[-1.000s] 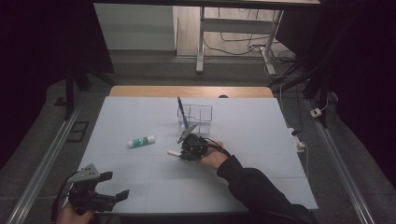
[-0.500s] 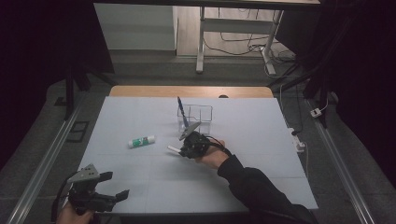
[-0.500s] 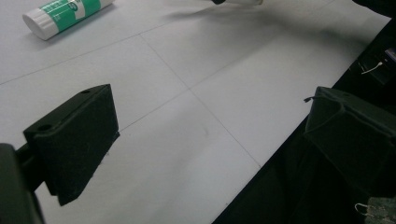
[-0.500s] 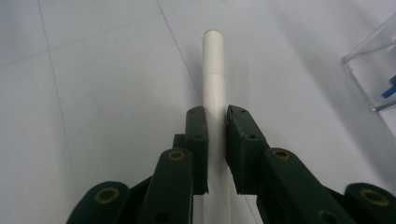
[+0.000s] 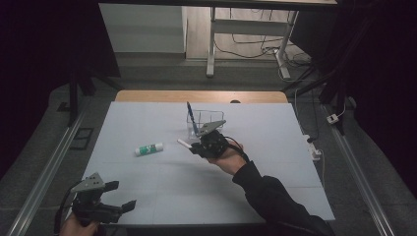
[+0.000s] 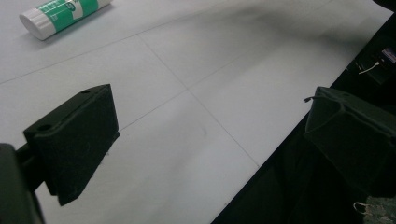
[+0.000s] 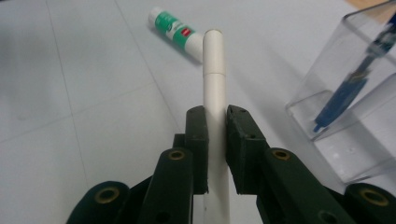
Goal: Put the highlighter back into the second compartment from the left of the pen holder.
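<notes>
My right gripper is shut on a white marker, which sticks out beyond the jaws and hangs above the table. In the high view the right gripper holds the white marker just in front of a clear plastic pen holder with a blue pen standing in it. The holder and blue pen lie to the right in the right gripper view. A green-and-white glue stick rests on the table to the left. My left gripper is open at the table's near left edge.
The white table sheet has thin grid lines. Beyond its far edge show a wooden strip and a metal stand's legs on the floor. Cables and a power strip lie off the right edge.
The right gripper has risen with the white marker, lifting it off the table beside the holder. The left gripper has stayed in place.
</notes>
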Available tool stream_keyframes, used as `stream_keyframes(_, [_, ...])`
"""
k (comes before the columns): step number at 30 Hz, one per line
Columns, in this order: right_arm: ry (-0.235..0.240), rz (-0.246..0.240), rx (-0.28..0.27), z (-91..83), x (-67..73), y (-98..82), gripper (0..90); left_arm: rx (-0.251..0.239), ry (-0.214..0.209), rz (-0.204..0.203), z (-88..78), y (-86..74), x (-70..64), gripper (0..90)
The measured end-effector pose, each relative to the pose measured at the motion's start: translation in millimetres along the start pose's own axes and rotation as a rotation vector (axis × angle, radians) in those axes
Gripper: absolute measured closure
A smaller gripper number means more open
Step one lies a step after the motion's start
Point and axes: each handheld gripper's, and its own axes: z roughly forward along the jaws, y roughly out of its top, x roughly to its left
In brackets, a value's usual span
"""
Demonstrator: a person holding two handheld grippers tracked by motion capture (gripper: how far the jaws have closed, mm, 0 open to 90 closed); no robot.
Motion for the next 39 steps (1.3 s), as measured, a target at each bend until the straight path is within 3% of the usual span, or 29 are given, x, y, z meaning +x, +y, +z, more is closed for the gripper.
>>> stream_keyframes(12, [-0.055,0.064,-0.118,-23.4,-12.7,8.5,79.4,0.0,-0.007,-0.003,0.2,0.0,0.8,2.5])
stream_keyframes(22, [-0.14,0.124,-0.226,-43.8,-29.8,14.4,79.3,0.004,-0.005,0.005,0.3,0.1,-0.3,1.7])
stream_keyframes(29, [-0.208,0.209,-0.283,-44.0,-52.6,12.6,79.3,0.005,-0.006,0.004,0.6,0.3,0.0,1.2])
stream_keyframes(39, [-0.255,0.242,-0.323,-34.2,-65.0,22.4,79.3,0.007,-0.006,0.006,0.6,0.2,-0.2,1.1])
